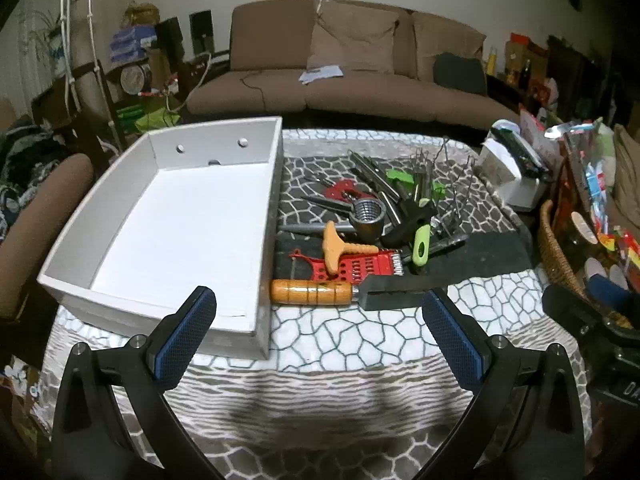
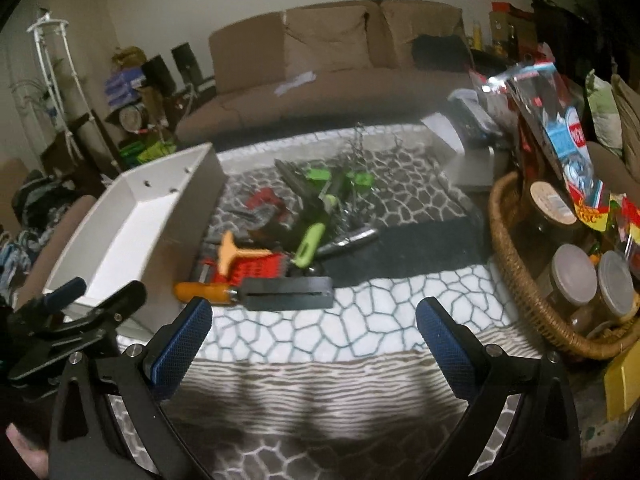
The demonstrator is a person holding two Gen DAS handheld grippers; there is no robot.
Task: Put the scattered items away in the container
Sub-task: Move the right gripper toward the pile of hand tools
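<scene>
The patterned cloth-covered table (image 1: 360,336) spread out ahead of both grippers and carried everything. Ahead and to the left of the left gripper (image 1: 319,340) sat the white container (image 1: 256,236), open-topped and with nothing visible inside, its long side running away from the tool, probably set there so items could be lowered straight in. Directly ahead of that gripper, just right of the container's wall, lay the heap of kitchen utensils (image 1: 372,216): a red grater (image 1: 360,270), an orange T-shaped handle (image 1: 340,246) resting on it, a green-handled tool (image 1: 421,246) and a metal press (image 1: 366,216), tangled together, so the task looked barely begun. Nearest the fingertips lay a wooden-handled scraper (image 1: 312,291), its handle touching the container's corner, likely the easiest first pick.

To the right of the right gripper (image 2: 314,336) stood a wicker basket (image 2: 516,280) of jars and packets; their printing was too blurred to read.

Both grippers hovered above the cloth with fingers spread wide, holding nothing. The left tool showed at the lower left of the right wrist view.
</scene>
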